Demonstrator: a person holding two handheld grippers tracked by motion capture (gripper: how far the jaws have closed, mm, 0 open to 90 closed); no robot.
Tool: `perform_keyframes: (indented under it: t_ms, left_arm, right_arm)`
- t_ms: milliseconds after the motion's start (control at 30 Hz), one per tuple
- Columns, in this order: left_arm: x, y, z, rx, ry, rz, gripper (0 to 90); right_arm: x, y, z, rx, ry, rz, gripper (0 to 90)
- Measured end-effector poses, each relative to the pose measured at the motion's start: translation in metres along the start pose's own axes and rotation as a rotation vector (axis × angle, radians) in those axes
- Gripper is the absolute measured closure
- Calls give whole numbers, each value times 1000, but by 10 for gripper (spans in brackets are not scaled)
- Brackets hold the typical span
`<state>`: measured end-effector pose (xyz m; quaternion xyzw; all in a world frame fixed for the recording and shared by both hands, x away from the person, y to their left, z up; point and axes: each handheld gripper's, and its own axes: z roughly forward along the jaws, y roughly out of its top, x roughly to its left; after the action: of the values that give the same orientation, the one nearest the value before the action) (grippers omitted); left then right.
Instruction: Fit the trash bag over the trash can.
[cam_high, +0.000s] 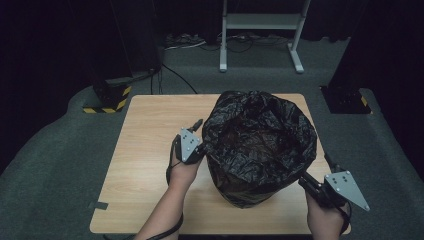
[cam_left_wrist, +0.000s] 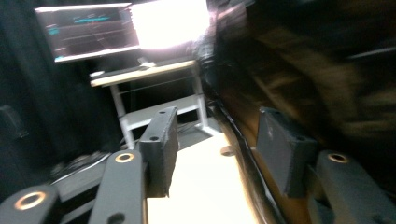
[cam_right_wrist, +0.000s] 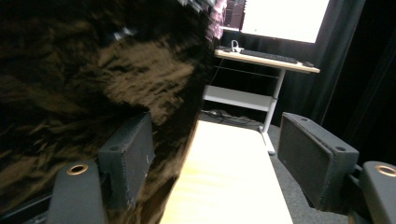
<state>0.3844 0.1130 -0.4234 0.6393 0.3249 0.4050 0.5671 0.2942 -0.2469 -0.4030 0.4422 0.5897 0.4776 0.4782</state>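
Note:
A black plastic bag (cam_high: 260, 140) lines a bin that stands, mouth open, on the right half of the wooden table (cam_high: 150, 150). My left gripper (cam_high: 202, 137) is at the bag's left side, near its rim. In the left gripper view the left gripper (cam_left_wrist: 219, 144) is open, with the bag's (cam_left_wrist: 303, 70) edge running between the jaws and no pad pressing on it. My right gripper (cam_high: 315, 170) is at the bag's near right side. In the right gripper view the right gripper (cam_right_wrist: 217, 149) stands wide open, its left jaw beside the bag (cam_right_wrist: 93, 70).
A white desk frame (cam_high: 260, 22) stands on the grey carpet behind the table, with a bright monitor (cam_right_wrist: 285, 18) on it. Black stands with yellow-black tape (cam_high: 107, 97) flank the table's far corners. The table's left half is bare wood.

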Motion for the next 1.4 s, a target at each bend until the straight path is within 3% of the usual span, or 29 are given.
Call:
perform_keyframes:
  t_ms: [67, 167, 267, 367, 433, 567, 700, 800, 900, 967, 1033, 1133, 1200, 1333, 1400]
  left_arm:
    - [-4, -5, -9, -5, -16, -42, 568]
    - [-20, -8, -28, -16, -28, -15, 555]
    - [-48, -10, -55, -41, -53, 5, 560]
    - [-61, -12, -77, -49, -48, 33, 515]
    - [-56, -14, -89, -44, -2, 28, 518]
    - [-24, -7, -100, -57, 80, -13, 478]
    - [3, 18, -97, -111, 159, -16, 450]
    - [14, 37, -90, -149, 169, -22, 439]
    - [20, 56, -70, -151, 131, -17, 398]
    - [21, 68, -54, -154, 90, -39, 361]
    - [18, 77, -38, -138, 43, -50, 311]
    - [11, 83, -22, -118, -1, -33, 289]
    - [8, 82, -17, -92, -17, -20, 331]
    - [3, 70, -15, -52, -46, 1, 504]
    - [3, 65, -16, -58, -51, -20, 596]
  right_arm:
    - [-4, 0, 10, -6, -15, 6, 322]
    - [-18, -2, 31, -17, -12, 1, 331]
    - [-36, -2, 51, -13, -11, 9, 353]
    - [-51, -3, 66, -10, -16, 20, 300]
    - [-54, -4, 71, -6, -19, -3, 292]
    - [-58, -4, 64, -1, -44, -5, 291]
    - [-56, -2, 51, -15, -57, -12, 292]
    - [-54, 1, 44, -28, -54, -11, 292]
    - [-48, 5, 39, -38, -54, -27, 292]
    - [-46, 5, 38, -37, -50, -24, 293]
    - [-43, 3, 38, -31, -45, -29, 295]
    - [-41, 0, 38, -26, -40, -37, 304]
    - [-41, -3, 38, -18, -41, -30, 304]
    - [-41, -4, 37, -18, -36, -23, 304]
    - [-40, -3, 37, -22, -31, -27, 305]
